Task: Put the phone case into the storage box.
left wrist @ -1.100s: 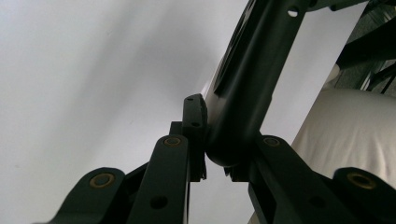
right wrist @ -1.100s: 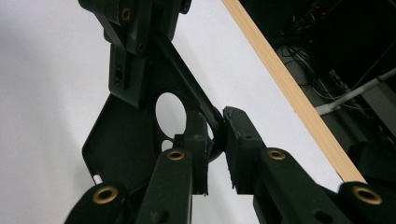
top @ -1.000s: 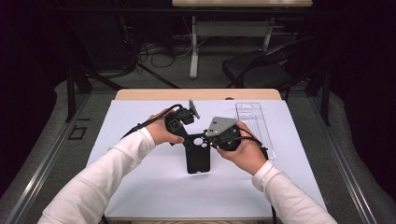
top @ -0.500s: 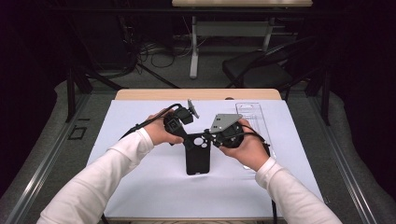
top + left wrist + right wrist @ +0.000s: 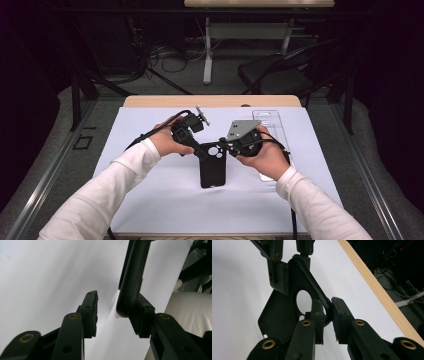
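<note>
A black phone case (image 5: 213,172) lies lengthwise on the white mat, its camera-hole end raised between both hands. My left gripper (image 5: 201,149) is at the case's upper left corner. In the left gripper view its jaws have just been opening: the case's rim (image 5: 131,277) rests against one jaw while the other stands apart from it, so my left gripper (image 5: 113,302) is open. My right gripper (image 5: 225,145) holds the upper right corner. In the right gripper view my right gripper (image 5: 327,308) is shut on the rim of the case (image 5: 279,315) beside the round hole.
A clear plastic tray (image 5: 270,122) lies on the mat (image 5: 150,200) behind my right hand. The table's wooden far edge (image 5: 210,101) runs across the back, with a chair (image 5: 285,75) and cables on the floor beyond it.
Both hands stay at the case's top end. The grey plate on the right gripper has shifted slightly to the right; the case has not moved on the mat.
</note>
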`<state>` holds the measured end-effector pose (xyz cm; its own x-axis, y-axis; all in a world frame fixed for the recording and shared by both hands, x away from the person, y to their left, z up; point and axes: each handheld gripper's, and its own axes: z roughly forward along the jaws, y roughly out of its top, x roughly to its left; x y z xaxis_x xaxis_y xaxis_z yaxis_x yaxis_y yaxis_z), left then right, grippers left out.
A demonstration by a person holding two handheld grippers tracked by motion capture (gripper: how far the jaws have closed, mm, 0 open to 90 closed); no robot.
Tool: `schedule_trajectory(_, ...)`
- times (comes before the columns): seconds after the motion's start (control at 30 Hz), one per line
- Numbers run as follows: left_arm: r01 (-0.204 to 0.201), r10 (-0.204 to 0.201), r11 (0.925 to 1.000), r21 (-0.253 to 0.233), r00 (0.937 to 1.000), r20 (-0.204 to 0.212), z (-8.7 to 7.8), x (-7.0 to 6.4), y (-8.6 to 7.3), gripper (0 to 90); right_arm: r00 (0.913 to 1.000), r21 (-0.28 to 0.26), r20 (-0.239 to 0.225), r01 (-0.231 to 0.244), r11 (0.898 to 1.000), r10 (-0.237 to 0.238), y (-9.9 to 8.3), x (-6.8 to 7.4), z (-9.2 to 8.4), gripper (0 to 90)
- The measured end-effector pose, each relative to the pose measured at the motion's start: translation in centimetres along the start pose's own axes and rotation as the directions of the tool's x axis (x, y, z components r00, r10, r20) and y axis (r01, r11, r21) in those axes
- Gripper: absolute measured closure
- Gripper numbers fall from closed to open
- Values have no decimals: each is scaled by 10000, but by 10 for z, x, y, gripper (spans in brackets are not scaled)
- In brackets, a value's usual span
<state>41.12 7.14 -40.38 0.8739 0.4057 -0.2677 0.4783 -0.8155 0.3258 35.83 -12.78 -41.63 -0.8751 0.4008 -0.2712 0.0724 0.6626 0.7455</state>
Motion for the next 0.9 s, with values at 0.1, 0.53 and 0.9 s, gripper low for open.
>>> schedule_trajectory(0.1,0,1,9999,-149,10000,75,-1,0,-1,575,10000,45,-30,80,10000,-80,0,0,1,804)
schedule_trajectory(0.53,-307,318,9973,-667,9994,149,-5,-4,-11,545,9999,32,48,101,9999,-101,-1,-5,-2,804)
schedule_trajectory(0.9,-279,308,9904,-1357,9993,189,-11,-6,-21,545,9998,-34,149,107,9999,-107,-5,-11,-7,804)
